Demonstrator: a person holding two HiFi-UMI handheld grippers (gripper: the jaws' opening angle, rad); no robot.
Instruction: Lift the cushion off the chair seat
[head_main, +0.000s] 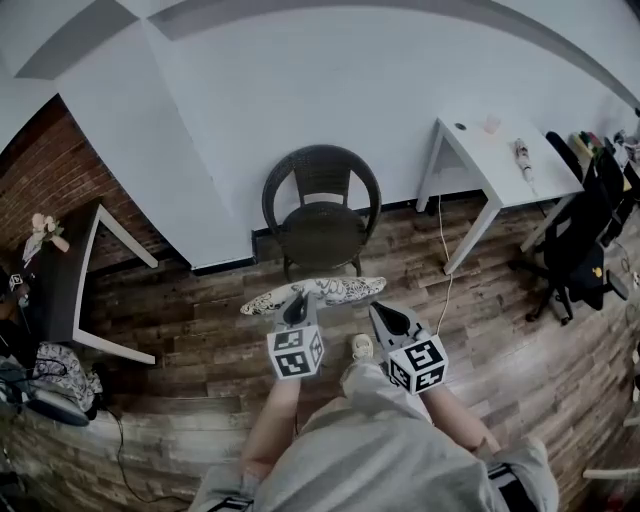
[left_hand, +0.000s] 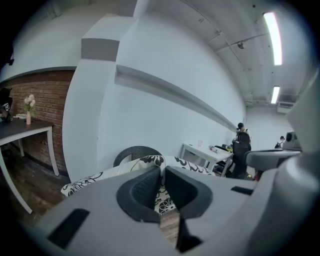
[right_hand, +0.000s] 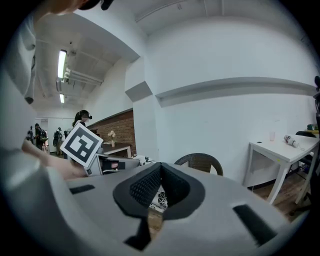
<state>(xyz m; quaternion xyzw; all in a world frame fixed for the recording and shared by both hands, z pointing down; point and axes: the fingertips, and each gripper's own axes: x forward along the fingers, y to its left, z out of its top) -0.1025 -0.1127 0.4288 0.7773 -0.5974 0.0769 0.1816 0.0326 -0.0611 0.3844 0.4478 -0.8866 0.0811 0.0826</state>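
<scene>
The cushion (head_main: 320, 292), white with a black floral print, hangs in the air in front of the dark wicker chair (head_main: 322, 215), whose seat is bare. My left gripper (head_main: 296, 298) is shut on the cushion's near edge toward its left, and my right gripper (head_main: 377, 310) is shut on the near edge at its right end. In the left gripper view the cushion (left_hand: 125, 167) runs into the closed pads of the gripper (left_hand: 162, 180), with the chair back (left_hand: 131, 152) behind. The right gripper view shows a patch of cushion (right_hand: 160, 199) pinched between the pads of the gripper (right_hand: 160, 182).
A white desk (head_main: 500, 150) stands to the chair's right, with a black office chair (head_main: 580, 240) beyond it. A dark table (head_main: 70, 270) sits by the brick wall on the left. A cable trails over the wood floor by the desk leg.
</scene>
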